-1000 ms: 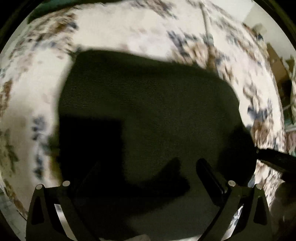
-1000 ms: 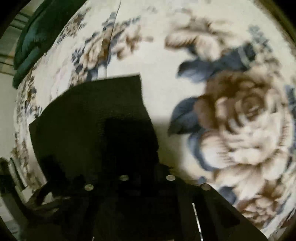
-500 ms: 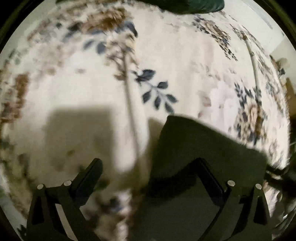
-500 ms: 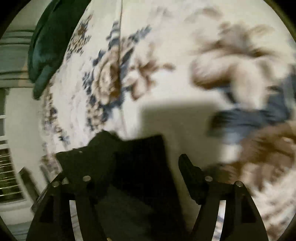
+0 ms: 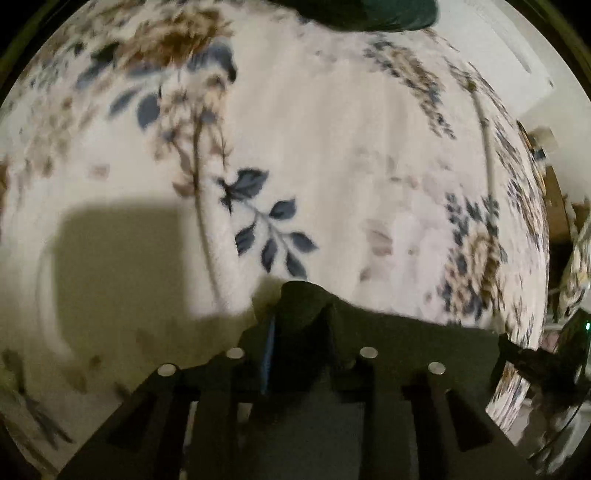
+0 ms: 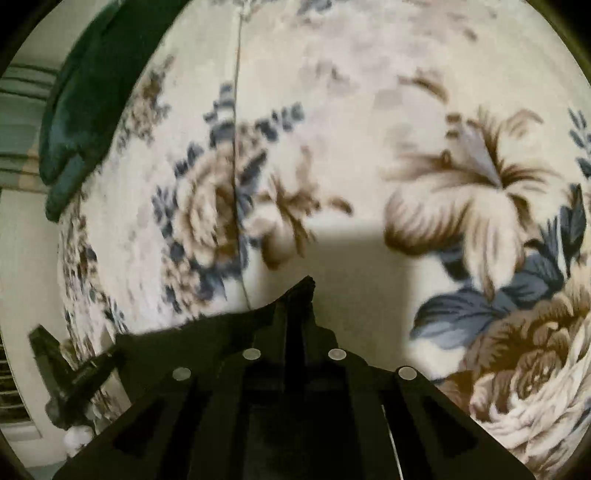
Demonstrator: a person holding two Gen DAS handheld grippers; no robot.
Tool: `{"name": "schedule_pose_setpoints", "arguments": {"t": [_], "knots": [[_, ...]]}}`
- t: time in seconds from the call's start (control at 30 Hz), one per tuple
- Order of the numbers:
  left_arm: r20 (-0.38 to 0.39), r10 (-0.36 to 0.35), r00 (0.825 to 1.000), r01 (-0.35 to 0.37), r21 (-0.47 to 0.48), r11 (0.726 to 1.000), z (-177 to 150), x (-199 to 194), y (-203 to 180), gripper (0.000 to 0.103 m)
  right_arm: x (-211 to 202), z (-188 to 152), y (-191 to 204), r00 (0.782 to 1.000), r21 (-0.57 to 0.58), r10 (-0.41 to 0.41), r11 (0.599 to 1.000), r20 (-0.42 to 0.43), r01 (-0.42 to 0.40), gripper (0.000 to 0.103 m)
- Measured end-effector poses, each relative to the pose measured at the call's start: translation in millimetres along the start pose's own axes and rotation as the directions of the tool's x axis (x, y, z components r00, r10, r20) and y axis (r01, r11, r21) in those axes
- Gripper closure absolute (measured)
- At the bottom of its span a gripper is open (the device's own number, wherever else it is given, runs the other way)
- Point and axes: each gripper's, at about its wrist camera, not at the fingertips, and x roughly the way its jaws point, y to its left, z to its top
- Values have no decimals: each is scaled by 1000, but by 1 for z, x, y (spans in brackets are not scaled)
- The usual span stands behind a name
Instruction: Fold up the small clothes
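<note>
A small black garment (image 5: 406, 343) hangs between my two grippers above a cream floral blanket (image 5: 332, 166). My left gripper (image 5: 299, 332) is shut on one corner of the garment, which bunches up between its fingers. My right gripper (image 6: 295, 314) is shut on the other corner; the garment (image 6: 207, 339) stretches from it to the left. The right gripper's dark body shows at the right edge of the left wrist view (image 5: 535, 362). The left gripper shows at the left edge of the right wrist view (image 6: 74, 373).
A dark green pillow or folded blanket lies at the far edge of the bed (image 5: 362, 14), also in the right wrist view (image 6: 81, 110). The floral blanket (image 6: 406, 147) spreads ahead. Room clutter shows beyond the bed's right edge (image 5: 554, 206).
Both grippers were open half a second ago and have closed on the garment's corners. The garment, flat on the blanket a second ago, is now lifted and drawn toward the cameras.
</note>
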Motion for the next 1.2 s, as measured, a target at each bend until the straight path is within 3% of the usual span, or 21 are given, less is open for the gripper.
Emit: {"name": "schedule_pose_setpoints", "arguments": {"t": [0.07,0.1,0.13,0.2,0.33,0.43,0.47,0.5,0.53,0.7,0.8,0.87,0.93,1.0,1.03,1.07,1.2], "knots": [[35,5,999,-6,22,1000,-10,-17,0,75,-18,-14,-6,1000,-13,-7,1000,-6,7,65],[44,-11,999,9,29,1000,-18,-28,0,71,-28,-27,-11,1000,-17,-17,1000,-15,17,59],[43,-26,999,25,23,999,-27,-36,3,59,-38,-43,-18,1000,-19,-12,1000,-29,11,53],[36,-47,998,46,12,999,-46,-48,8,45,-47,-74,-34,997,-7,-30,1000,-78,30,52],[-18,-31,999,31,-5,1000,-92,-55,17,44,-43,-135,-76,987,113,-4,993,-162,23,52],[-78,-5,997,4,-10,1000,-121,-47,23,44,-27,-162,-91,983,193,70,980,-172,-36,52],[-93,6,996,-7,-9,1000,-127,-46,24,44,-21,-169,-94,982,224,106,972,-158,-69,54],[-106,14,994,-15,-8,1000,-134,-44,25,44,-19,-175,-94,983,241,134,965,-128,-101,64],[-117,19,993,-20,-7,1000,-141,-43,27,44,-19,-181,-91,988,237,112,968,-105,-84,90],[-131,22,991,-23,-8,1000,-154,-43,31,44,-57,-208,-94,998,293,64,954,6,-63,93],[-133,16,991,-19,-17,1000,-153,-38,32,44,-47,-217,-105,999,311,18,950,-44,-4,96],[-128,10,992,-12,-15,1000,-151,-35,30,44,-30,-215,-112,994,311,38,950,-100,-5,95],[-109,-2,994,2,-3,1000,-144,-35,32,44,-28,-207,-113,994,262,39,965,-105,-10,84],[-90,-39,995,39,2,999,-138,-33,34,44,-39,-194,-113,995,201,65,978,-73,-50,64],[-84,-60,995,61,4,998,-133,-31,35,44,-41,-184,-112,994,186,97,979,-59,-85,48],[-83,-78,994,79,6,997,-129,-28,36,44,-42,-176,-113,989,170,140,977,-51,-129,42],[-108,-190,976,191,-2,982,-110,-1,42,44,-14,-143,-113,959,89,255,965,-126,-245,41]]}}
